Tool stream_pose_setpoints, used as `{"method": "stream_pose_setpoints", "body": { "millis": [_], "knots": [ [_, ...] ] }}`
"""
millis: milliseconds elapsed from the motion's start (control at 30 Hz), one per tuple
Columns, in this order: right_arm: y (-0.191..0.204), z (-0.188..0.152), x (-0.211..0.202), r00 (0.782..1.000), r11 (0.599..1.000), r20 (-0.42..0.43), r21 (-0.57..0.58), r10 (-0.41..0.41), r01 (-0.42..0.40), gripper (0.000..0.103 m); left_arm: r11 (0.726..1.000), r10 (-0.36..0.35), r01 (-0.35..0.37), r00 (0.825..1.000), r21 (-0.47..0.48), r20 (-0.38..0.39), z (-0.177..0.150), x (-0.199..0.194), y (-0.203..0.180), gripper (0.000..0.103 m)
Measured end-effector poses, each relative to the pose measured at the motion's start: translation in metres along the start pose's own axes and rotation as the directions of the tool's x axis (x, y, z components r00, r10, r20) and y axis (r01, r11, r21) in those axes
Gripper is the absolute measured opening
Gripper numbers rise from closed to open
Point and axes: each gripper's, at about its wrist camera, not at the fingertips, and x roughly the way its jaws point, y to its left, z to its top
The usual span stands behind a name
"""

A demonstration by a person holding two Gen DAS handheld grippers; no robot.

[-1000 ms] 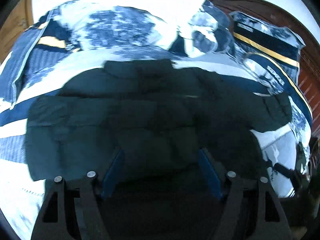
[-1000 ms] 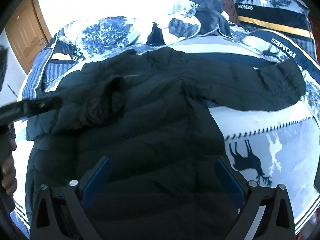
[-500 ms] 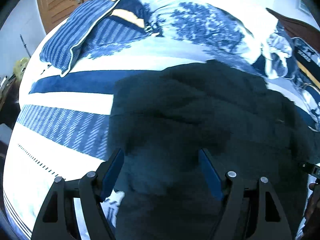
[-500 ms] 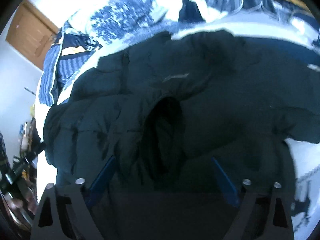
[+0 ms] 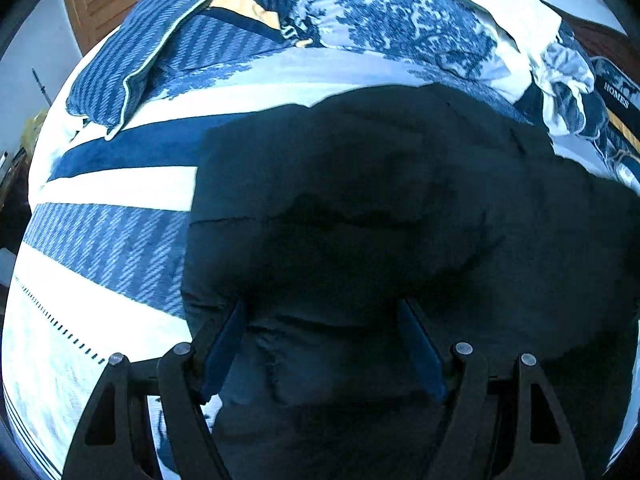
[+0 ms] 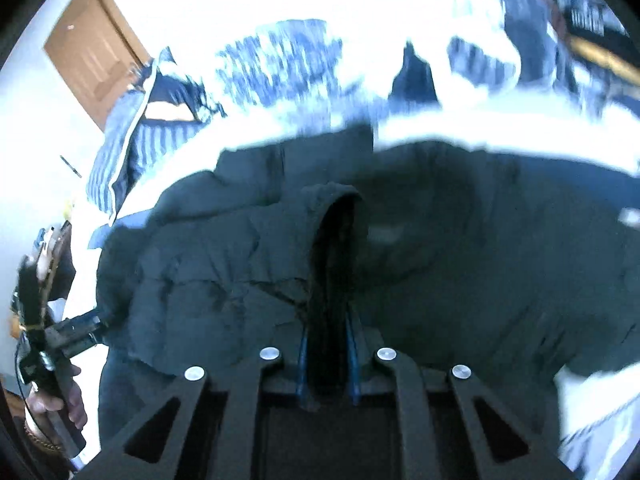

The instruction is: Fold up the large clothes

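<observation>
A large dark puffer jacket (image 5: pixel 360 208) lies spread on the bed. My left gripper (image 5: pixel 322 320) is open, its blue-padded fingers (image 5: pixel 224 344) standing wide apart over the jacket's lower left part. In the right wrist view my right gripper (image 6: pixel 328 332) is shut on a dark ribbed sleeve cuff (image 6: pixel 334 240) of the jacket (image 6: pixel 480 272), which rises between its fingers. The left gripper also shows in the right wrist view (image 6: pixel 86 330) at the jacket's left edge, held by a hand.
The bed has a blue and white striped cover (image 5: pixel 104 240). Pillows and crumpled bedding (image 5: pixel 400 24) lie at the far side, with a blue striped pillow (image 5: pixel 132 64) at left. A wooden door (image 6: pixel 96 52) stands beyond the bed.
My right gripper has closed on the sleeve cuff, where before it stood open above the jacket. The left gripper swung left over the jacket and stays open.
</observation>
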Motion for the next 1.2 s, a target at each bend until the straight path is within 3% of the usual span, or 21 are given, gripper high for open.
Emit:
{"method": "stream_pose_setpoints", "body": {
  "millis": [167, 300, 500, 533, 600, 633, 667, 1200],
  "knots": [
    [-0.017, 0.005, 0.016, 0.998, 0.998, -0.033, 0.007, -0.057, 0.057, 0.016, 0.999, 0.028, -0.028, 1.000, 0.039, -0.006, -0.003, 0.012, -0.017, 0.077],
    [-0.039, -0.008, 0.035, 0.994, 0.995, -0.091, 0.073, -0.055, 0.062, 0.016, 0.998, 0.044, -0.044, 0.999, 0.050, -0.003, -0.004, 0.015, -0.019, 0.078],
    [-0.048, -0.021, 0.047, 0.990, 0.994, -0.129, 0.082, -0.055, 0.066, 0.017, 0.998, 0.047, -0.047, 0.999, 0.048, -0.006, -0.006, 0.015, -0.023, 0.078],
    [-0.048, -0.021, 0.046, 0.990, 0.994, -0.126, 0.086, -0.057, 0.068, 0.021, 0.998, 0.049, -0.049, 0.999, 0.049, -0.005, -0.007, 0.012, -0.024, 0.078],
    [-0.050, -0.019, 0.042, 0.990, 0.992, -0.123, 0.103, -0.066, 0.079, 0.052, 0.998, 0.045, -0.045, 0.999, 0.046, 0.002, -0.008, 0.005, -0.024, 0.078],
    [-0.051, -0.018, 0.040, 0.992, 0.991, -0.111, 0.115, -0.054, 0.067, 0.086, 0.998, 0.040, -0.040, 0.999, 0.042, 0.006, -0.009, 0.000, -0.024, 0.078],
    [-0.052, -0.018, 0.034, 0.996, 0.992, -0.088, 0.121, -0.030, 0.040, 0.094, 0.999, 0.033, -0.034, 0.999, 0.035, 0.009, -0.010, -0.004, -0.024, 0.078],
    [-0.052, -0.037, -0.063, 0.996, 0.994, 0.010, 0.061, -0.092, 0.091, 0.094, 0.985, -0.069, 0.073, 0.997, -0.155, 0.030, -0.065, -0.080, -0.022, 0.078]
  ]
}}
